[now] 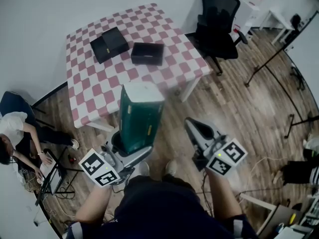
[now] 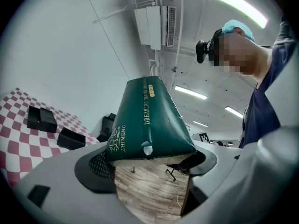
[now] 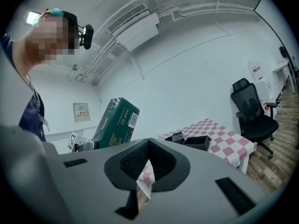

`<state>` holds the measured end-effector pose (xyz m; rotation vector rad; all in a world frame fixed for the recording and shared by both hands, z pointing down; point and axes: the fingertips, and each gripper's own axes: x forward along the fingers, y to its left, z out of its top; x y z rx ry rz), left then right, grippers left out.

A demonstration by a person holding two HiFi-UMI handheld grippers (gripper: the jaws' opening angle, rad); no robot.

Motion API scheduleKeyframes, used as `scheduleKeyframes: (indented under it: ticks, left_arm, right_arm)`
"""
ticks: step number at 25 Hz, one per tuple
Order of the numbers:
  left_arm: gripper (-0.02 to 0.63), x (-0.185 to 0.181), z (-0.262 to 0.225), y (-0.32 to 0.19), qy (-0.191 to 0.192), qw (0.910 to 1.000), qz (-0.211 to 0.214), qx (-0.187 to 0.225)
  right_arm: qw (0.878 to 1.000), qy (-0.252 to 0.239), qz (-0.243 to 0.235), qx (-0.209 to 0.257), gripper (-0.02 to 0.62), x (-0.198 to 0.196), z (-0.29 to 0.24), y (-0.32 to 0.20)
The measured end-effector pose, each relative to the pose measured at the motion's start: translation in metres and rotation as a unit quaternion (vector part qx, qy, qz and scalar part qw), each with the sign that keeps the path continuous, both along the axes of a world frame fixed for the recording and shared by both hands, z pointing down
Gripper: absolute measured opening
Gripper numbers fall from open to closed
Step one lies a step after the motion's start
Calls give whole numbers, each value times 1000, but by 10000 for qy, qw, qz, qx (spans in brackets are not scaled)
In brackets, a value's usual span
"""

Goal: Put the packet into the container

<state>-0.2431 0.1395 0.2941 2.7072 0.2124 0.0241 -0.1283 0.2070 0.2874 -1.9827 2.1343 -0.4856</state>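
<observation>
**Item:** dark green, soft-sided printed packet [image 1: 140, 116], white at its upper end.

**Location:** off the bench, standing upright in the left tongs [image 1: 130, 149], well apart from the pink-and-white checked bench [image 1: 164, 59].

**Left tongs:** spread wide and clamped on the packet's lower end, with its bottom seam lying across the pads.

**Right tongs** [image 1: 195, 127]**:** closed, tips together, nothing between them, and held level to one side of the packet.

**On the bench:** an open black rectangular container [image 1: 147, 53]. Just beside it lay a second flat black box [image 1: 109, 44], possibly its lid, though it was too small to tell.

**Handling, as judged:**
- The bulging sides suggested a filled, fairly light pouch that would yield under pressure.
- Its glossy film could slip in the grip.
- The stiffer seamed end looked the surest place to hold it.
- The low grip left the top free to tilt, so a steadying touch from the right tongs near the top seemed advisable when lowering.
</observation>
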Motion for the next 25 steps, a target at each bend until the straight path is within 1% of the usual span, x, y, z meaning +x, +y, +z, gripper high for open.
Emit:
scheduleKeyframes:
  ticks: [6,13,17,21,25]
  left_arm:
    - [440,9,6,1,-54,10000,-55,-13]
    - [440,29,1,25,6,9996,-287,60]
    - [440,34,-1,34,25,9987,-483,129]
    - [440,37,3,33,-17,9978,-648,99]
    - [440,45,8,21,-11,9971,-754,66]
  right_arm:
    - [9999,-92,60,38,18,12,1,4]
    - [9997,-247,15,73,18,43,6,43]
    - [9996,-285,-35,81,18,59,10,60]
    - [9993,-349,-73,86,18,72,15,64]
    - [9993,-350,-110,75,18,82,18,57]
